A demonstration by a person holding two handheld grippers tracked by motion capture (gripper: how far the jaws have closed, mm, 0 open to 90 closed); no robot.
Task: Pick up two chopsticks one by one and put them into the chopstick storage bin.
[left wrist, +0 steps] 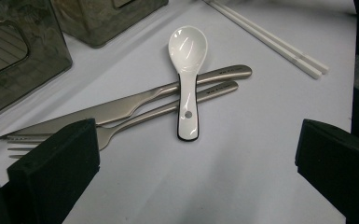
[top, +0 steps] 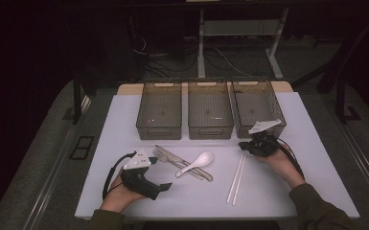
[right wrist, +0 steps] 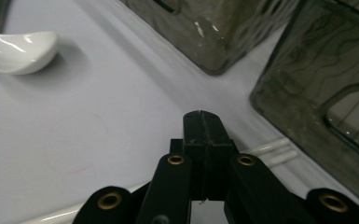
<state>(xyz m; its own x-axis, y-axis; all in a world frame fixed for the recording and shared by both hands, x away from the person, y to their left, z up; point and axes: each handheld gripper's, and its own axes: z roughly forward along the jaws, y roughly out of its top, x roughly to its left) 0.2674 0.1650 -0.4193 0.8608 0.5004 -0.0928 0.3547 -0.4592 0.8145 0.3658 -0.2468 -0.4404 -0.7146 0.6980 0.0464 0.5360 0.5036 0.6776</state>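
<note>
The spoon [left wrist: 187,70] looks like glossy white ceramic, smooth, with bright highlights in its bowl. The knife [left wrist: 121,105] and the fork [left wrist: 135,119] are brushed metal with a dull satin sheen. The chopsticks [top: 236,177] appear to be smooth white plastic or ceramic; which of the two cannot be told. The three bins [top: 210,115] are smoky, see-through plastic with a wavy, faintly rippled surface. The table cover [top: 268,191] is a matt white sheet, smooth and without shine. The left gripper [left wrist: 196,154] has matt black jaws with a soft, foam-like face; the right gripper [right wrist: 203,116] is matt black plastic with small brass-coloured rivets.
</note>
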